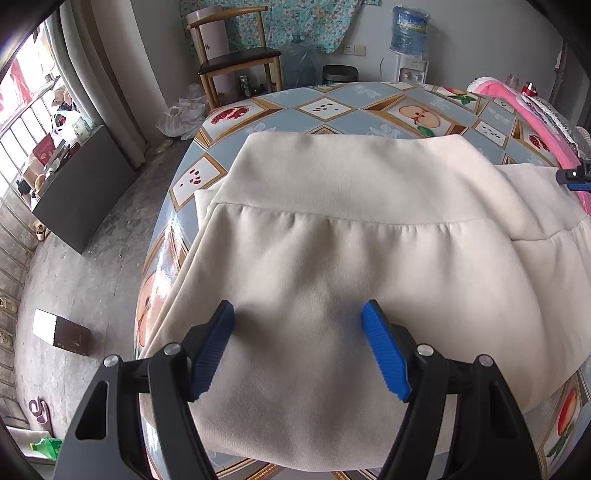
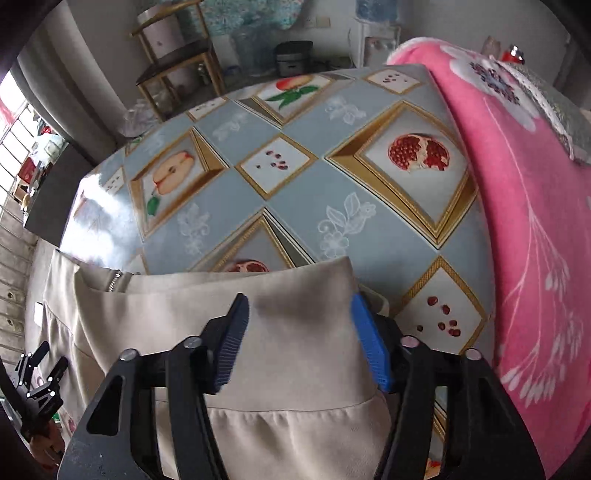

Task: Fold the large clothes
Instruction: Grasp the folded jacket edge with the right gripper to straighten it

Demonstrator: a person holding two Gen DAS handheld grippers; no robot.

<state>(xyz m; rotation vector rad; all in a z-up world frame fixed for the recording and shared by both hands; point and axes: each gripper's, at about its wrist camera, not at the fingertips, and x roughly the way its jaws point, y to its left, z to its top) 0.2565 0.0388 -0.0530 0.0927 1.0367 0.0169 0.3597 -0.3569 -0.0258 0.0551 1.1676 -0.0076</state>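
Cream garment (image 1: 369,258), pink blanket (image 2: 517,221) beside, chair (image 1: 236,55) beyond

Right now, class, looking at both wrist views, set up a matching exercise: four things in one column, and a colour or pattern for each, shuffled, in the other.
Things:
1. garment
2. blanket
3. tablecloth
4. water bottle

Descriptions:
A. pink with white flowers
B. translucent blue
C. plain cream
D. grey-blue with framed fruit pictures

Pairs: 1-C, 2-A, 3-D, 4-B
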